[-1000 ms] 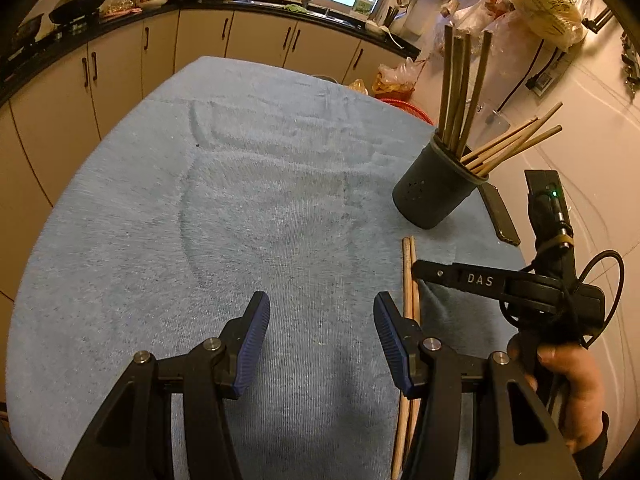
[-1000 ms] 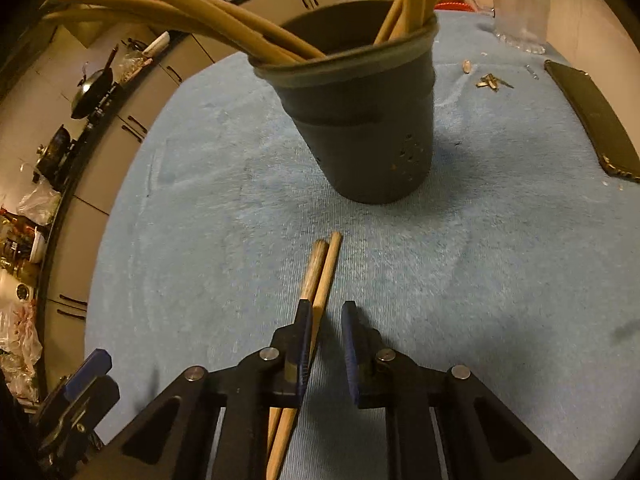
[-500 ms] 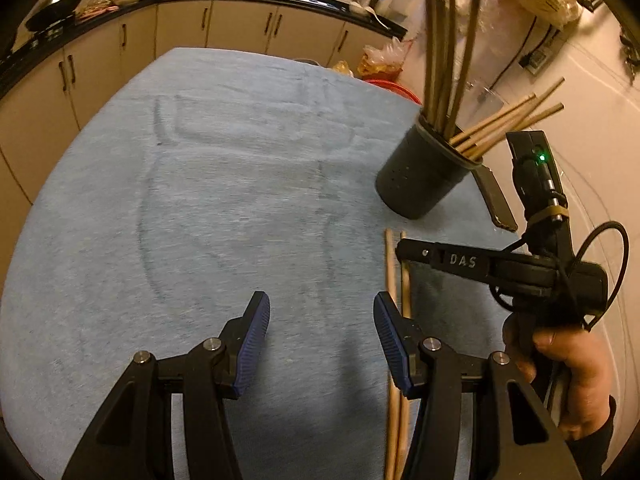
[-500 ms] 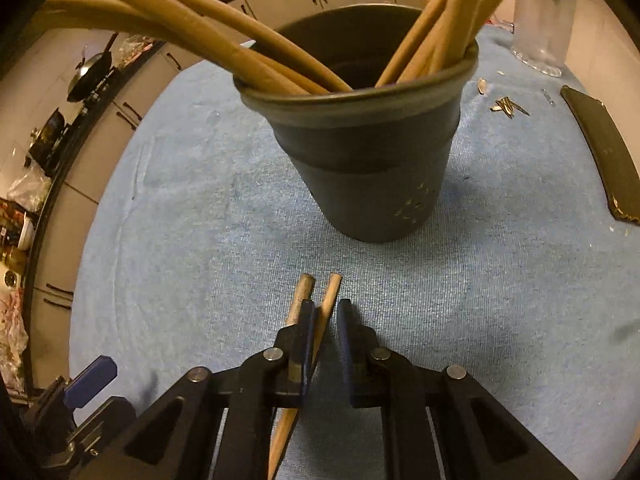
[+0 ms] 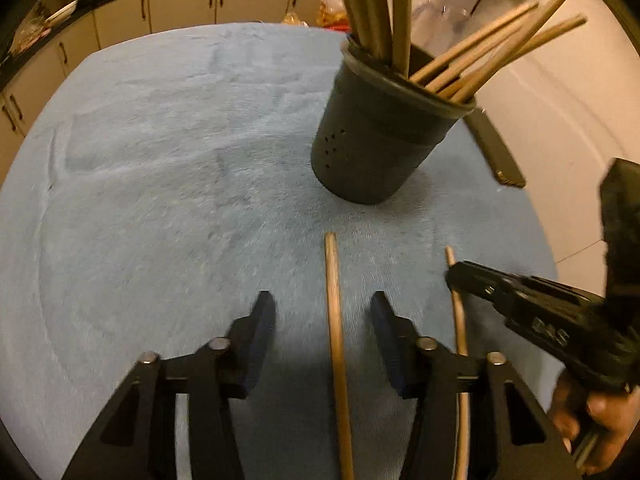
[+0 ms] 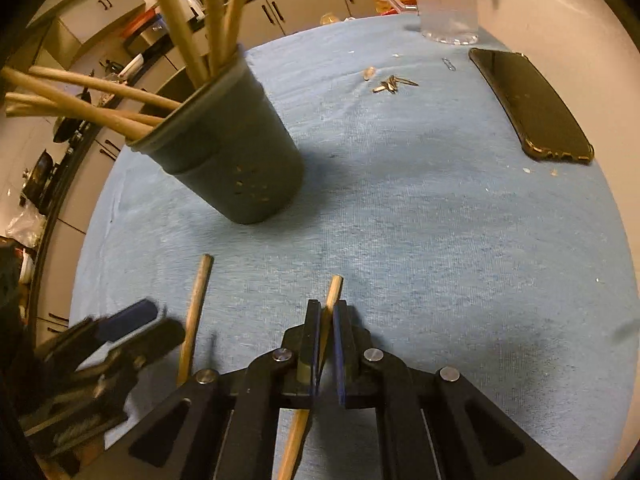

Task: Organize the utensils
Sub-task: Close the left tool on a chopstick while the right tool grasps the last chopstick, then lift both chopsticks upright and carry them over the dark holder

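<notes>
A dark grey utensil cup stands on the blue cloth, holding several wooden chopsticks; it also shows in the right wrist view. My right gripper is shut on one chopstick, also seen in the left wrist view. A second chopstick lies on the cloth between the open fingers of my left gripper; it shows in the right wrist view beside the left gripper.
A black phone lies at the right of the cloth. A clear glass jug stands at the far edge, with small scraps near it. Kitchen cabinets run behind the table.
My right gripper has shut on one chopstick and drawn it to the right, away from the other. My left gripper has moved right and forward, so the lying chopstick is now between its fingers.
</notes>
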Available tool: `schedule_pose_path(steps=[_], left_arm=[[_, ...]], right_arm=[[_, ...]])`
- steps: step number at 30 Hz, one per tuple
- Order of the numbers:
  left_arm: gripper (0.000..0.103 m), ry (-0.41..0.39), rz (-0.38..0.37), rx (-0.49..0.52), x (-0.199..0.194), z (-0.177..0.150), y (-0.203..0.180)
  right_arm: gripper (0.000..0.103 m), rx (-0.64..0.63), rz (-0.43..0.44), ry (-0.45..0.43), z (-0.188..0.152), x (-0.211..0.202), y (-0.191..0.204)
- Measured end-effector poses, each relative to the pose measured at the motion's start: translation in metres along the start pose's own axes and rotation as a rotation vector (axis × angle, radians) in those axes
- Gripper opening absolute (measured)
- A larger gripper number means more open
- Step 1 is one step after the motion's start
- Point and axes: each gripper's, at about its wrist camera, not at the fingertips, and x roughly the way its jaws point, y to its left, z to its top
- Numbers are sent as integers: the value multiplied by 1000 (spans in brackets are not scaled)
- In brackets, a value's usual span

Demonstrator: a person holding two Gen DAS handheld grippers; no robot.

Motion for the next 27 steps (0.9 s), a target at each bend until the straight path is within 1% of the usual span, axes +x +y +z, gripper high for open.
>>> schedule_pose_path(steps=[1, 2, 5, 6, 7, 8, 10, 12, 13, 15, 17, 19, 20, 21, 23, 25, 27], left_arm=[[37, 15, 20, 15, 5, 3, -4], [35, 3, 54, 35, 7, 7, -9], [29, 0, 114, 62, 13, 13, -18], [22, -5, 133, 65, 14, 14, -19], [13, -13, 157, 77, 15, 15, -20], [10, -21, 183, 96, 16, 15, -22], [9, -23, 177, 125, 17, 15, -23], [7, -10, 126, 85, 12, 16, -11], [7, -21, 114, 55, 6, 16, -6], [7, -86, 81, 17, -18, 13, 2], [7, -156, 51, -9, -46, 8, 6], [7, -228, 34, -25, -76, -1, 8], [7, -267, 29, -36, -94, -7, 9], [7, -289, 27, -44, -104, -11, 10], [7, -344, 11, -75, -130, -23, 14], [7, -381, -13, -96, -148, -32, 20], [7, -408, -2, -111, -160, -40, 19]], right_arm=[[7, 5, 7, -1, -1, 0, -1], [7, 10, 14, -3, -1, 0, -2], [9, 9, 21, -1, 0, -3, -9], [9, 2, 19, 4, 2, -5, -13], [9, -11, 12, 9, 3, -5, -11], [10, -19, 7, 12, 5, -3, -10], [10, -29, 9, 14, 8, -4, -6], [9, -44, 6, 8, 10, -3, 0], [9, -52, 4, 4, 10, -2, 1], [7, -46, 5, -3, 9, -2, -1], [6, -30, 35, -35, 8, -7, 1], [6, -33, 73, -104, 4, -27, 3], [6, -43, 73, -153, 0, -43, 7], [6, -53, 70, -189, -3, -55, 11], [5, -86, 65, -294, -13, -87, 20], [5, -100, 68, -358, -22, -108, 26], [5, -113, 74, -423, -34, -130, 32]])
